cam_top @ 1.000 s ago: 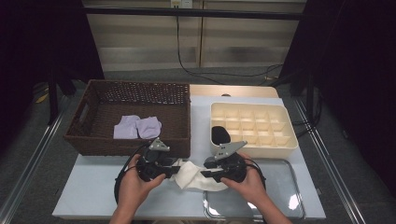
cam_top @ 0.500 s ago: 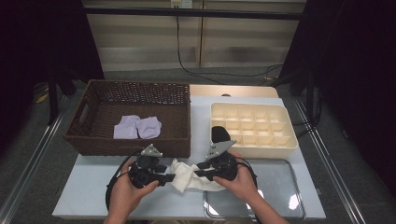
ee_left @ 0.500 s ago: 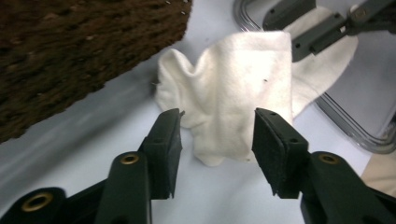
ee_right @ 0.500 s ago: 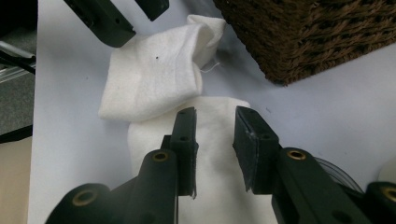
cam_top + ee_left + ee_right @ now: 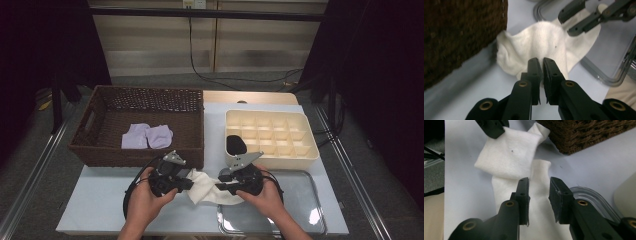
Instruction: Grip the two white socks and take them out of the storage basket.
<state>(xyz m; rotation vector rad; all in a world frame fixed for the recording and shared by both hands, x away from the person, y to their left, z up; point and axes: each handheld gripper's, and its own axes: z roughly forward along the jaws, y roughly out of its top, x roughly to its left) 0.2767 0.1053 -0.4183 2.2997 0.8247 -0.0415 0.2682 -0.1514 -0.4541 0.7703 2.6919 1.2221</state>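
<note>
Sock [image 5: 204, 186] lies between both hand-held grippers — pinched.

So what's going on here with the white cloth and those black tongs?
A person holds a two-jaw gripper in each hand and is working a white cloth, maybe a sock, on the table in front of a wicker basket. The left gripper has just been closing and now pinches one edge of the cloth. The right gripper has its jaws set apart over the other end, with cloth between them but no clear squeeze. Two pale purple pieces lie in the basket, and a cream divided tray sits to the right.
</note>
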